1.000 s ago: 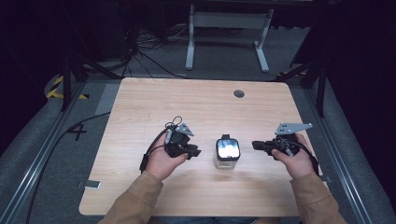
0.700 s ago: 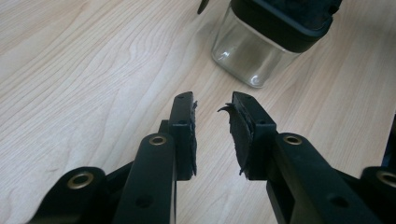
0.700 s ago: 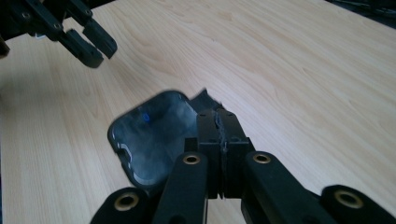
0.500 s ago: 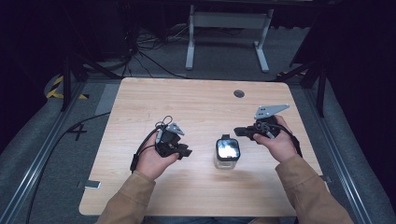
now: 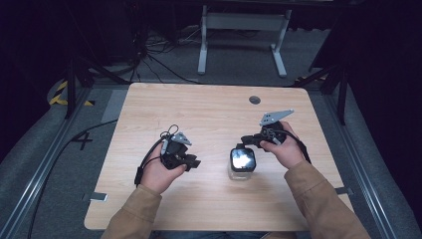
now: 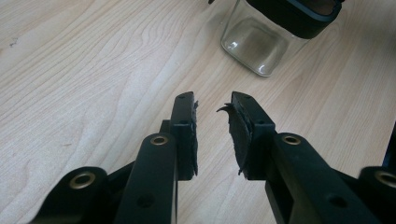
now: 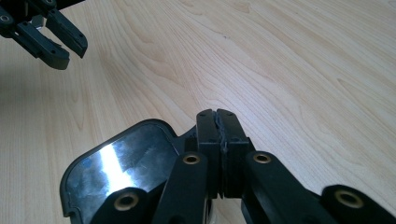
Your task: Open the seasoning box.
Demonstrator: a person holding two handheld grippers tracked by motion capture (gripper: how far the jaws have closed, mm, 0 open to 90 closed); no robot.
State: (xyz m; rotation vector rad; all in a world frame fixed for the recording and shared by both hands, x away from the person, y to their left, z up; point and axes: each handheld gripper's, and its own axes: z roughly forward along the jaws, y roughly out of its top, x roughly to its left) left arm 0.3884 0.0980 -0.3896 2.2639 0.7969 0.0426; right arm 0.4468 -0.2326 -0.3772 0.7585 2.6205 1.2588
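A small square clear glass jar with a black lid [image 5: 242,162] stands upright on the pale wooden bench [image 5: 209,107], lower centre of the high view, between the person's two hands. The right gripper [image 5: 245,141] sits just above the jar in that frame, its jaws pressed together on nothing and hovering right at the lid's edge; whether they touch it I cannot tell. The left gripper [image 5: 194,163] rests well to the left, jaws partly spread and empty, having just been opening. From its own camera the jar [image 6: 275,35] lies ahead, up and right of the tips. The right hand is plainly nearer.
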